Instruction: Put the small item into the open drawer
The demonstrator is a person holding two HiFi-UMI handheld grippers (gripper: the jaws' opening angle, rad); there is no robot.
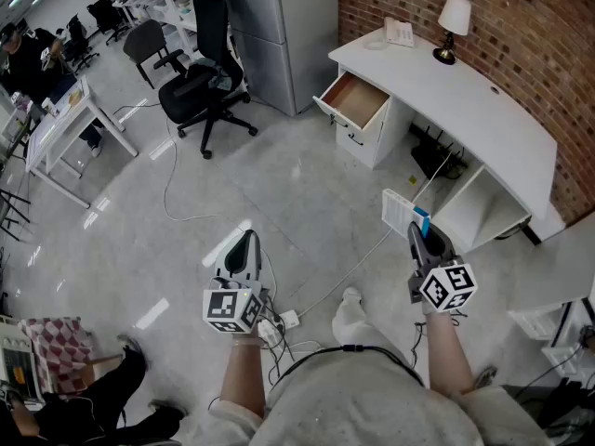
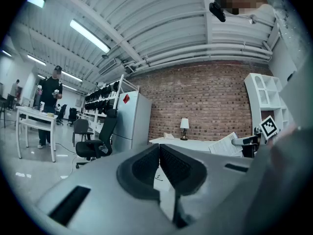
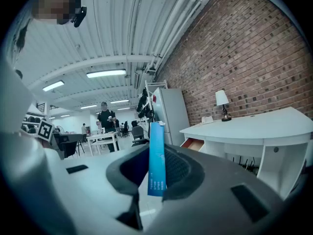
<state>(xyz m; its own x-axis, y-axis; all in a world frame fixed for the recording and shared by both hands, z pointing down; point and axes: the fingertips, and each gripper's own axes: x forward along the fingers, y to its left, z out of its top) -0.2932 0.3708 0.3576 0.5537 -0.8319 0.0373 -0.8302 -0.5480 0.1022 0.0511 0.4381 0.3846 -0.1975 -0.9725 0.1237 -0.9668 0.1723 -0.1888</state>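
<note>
My right gripper is shut on a small flat box with a blue edge and a white printed face, held upright between the jaws. The open drawer shows its wooden inside; it juts from the white cabinet under the curved white desk, well ahead of me across the floor. My left gripper hangs over the floor at my left, jaws pressed together with nothing between them.
A black office chair and a grey metal cabinet stand left of the drawer. A lamp and a phone sit on the desk against the brick wall. Cables and a power strip lie by my feet. People stand at far tables.
</note>
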